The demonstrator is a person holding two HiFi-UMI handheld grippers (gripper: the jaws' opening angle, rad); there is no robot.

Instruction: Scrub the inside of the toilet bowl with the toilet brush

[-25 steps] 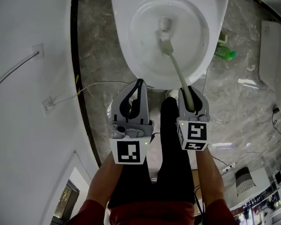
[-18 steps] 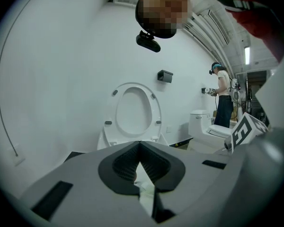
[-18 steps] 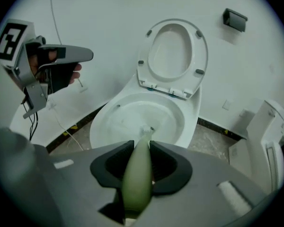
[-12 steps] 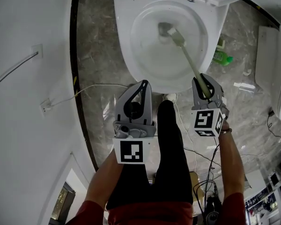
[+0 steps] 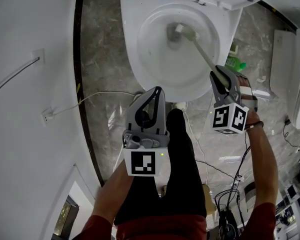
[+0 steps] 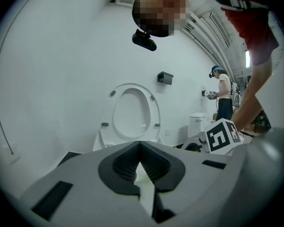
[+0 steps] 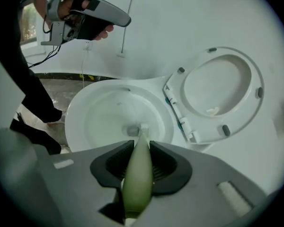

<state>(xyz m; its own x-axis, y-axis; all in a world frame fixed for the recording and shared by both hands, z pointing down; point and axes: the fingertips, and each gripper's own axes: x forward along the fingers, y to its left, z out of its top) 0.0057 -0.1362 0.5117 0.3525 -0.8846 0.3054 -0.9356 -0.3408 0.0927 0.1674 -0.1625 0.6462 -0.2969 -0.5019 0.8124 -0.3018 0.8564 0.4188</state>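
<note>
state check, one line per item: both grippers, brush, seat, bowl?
left gripper: jaws together, holding nothing
right gripper: jaws clamped on the brush handle
toilet brush: held, head down inside the bowl by the drain
toilet seat: raised
toilet bowl: open, brush head inside

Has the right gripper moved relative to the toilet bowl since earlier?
Yes. The right gripper, holding the toilet brush, moved from the front of the toilet bowl to its right side.
</note>
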